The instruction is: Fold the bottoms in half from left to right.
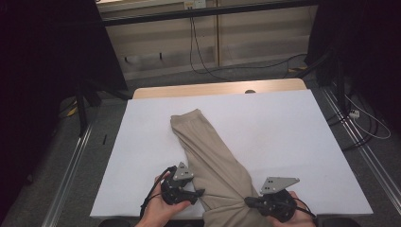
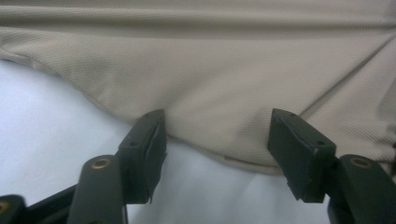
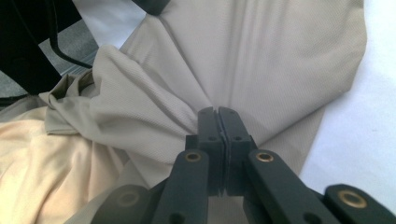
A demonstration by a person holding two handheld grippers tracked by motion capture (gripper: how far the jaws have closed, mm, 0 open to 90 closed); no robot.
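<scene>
one beige knit fabric garment (image 1: 213,156) on white table (image 1: 293,142); two grippers: right gripper (image 3: 218,116) pinching garment fold, left gripper (image 2: 217,135) jaws spread at garment hem, seen close in left gripper view.

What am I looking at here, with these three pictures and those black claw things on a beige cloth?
A person sits at a table and works with two hand-held tools, each with two black jaws that pinch like tongs. The high view looks down from above the person's side: the left gripper and the right gripper are near the bottom edge, each in a hand.

The other two pictures come from small cameras riding on the tools, looking along their jaws.

On the white table cover lies a beige garment, stretched in a long strip away from the person and bunched at the near edge.

In the right gripper view the jaws are pinched shut on a fold of the garment. In the left gripper view the jaws stand apart at the cloth's edge, not pinching it.
</scene>
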